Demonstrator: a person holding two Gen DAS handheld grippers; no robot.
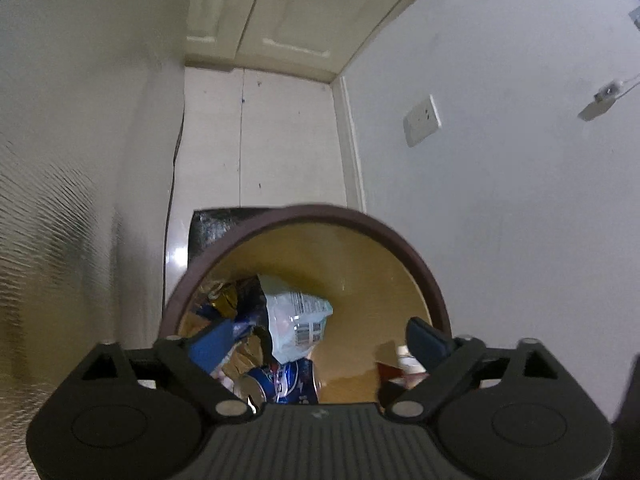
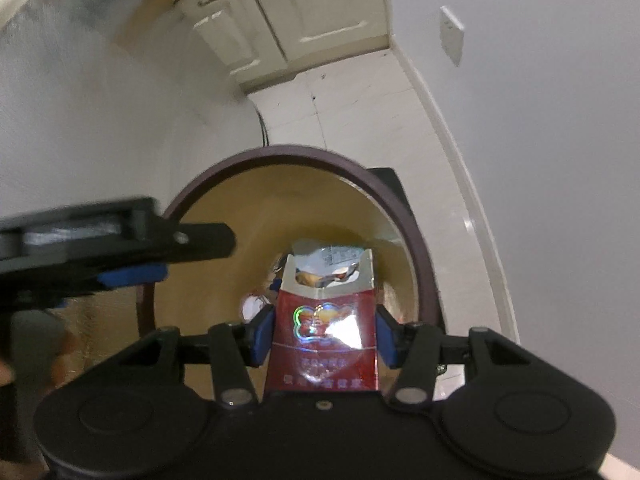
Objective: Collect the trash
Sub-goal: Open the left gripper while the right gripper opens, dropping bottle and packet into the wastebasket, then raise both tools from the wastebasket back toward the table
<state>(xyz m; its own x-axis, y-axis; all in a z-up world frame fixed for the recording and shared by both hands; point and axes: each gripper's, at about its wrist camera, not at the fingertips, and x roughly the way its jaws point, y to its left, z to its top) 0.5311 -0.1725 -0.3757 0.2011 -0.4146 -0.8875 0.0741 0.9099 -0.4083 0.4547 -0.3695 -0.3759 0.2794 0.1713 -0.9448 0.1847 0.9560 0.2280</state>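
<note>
Bins: one round bin, dark brown rim (image 2: 400,200), tan inside, on the floor.
Left gripper (image 1: 320,338): my jaws wide apart, empty, above the bin's litter.
Right gripper (image 2: 324,334): my jaws clamp one red cardboard cigarette pack (image 2: 324,344) over the bin.
Cans: one blue drink can (image 1: 288,380) in the bin.

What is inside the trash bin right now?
Inside the trash bin lie a pale plastic wrapper, a blue can and gold and blue packaging at the left. Whatever lies beneath this pile is covered, and the bin's bottom is hidden.
</note>
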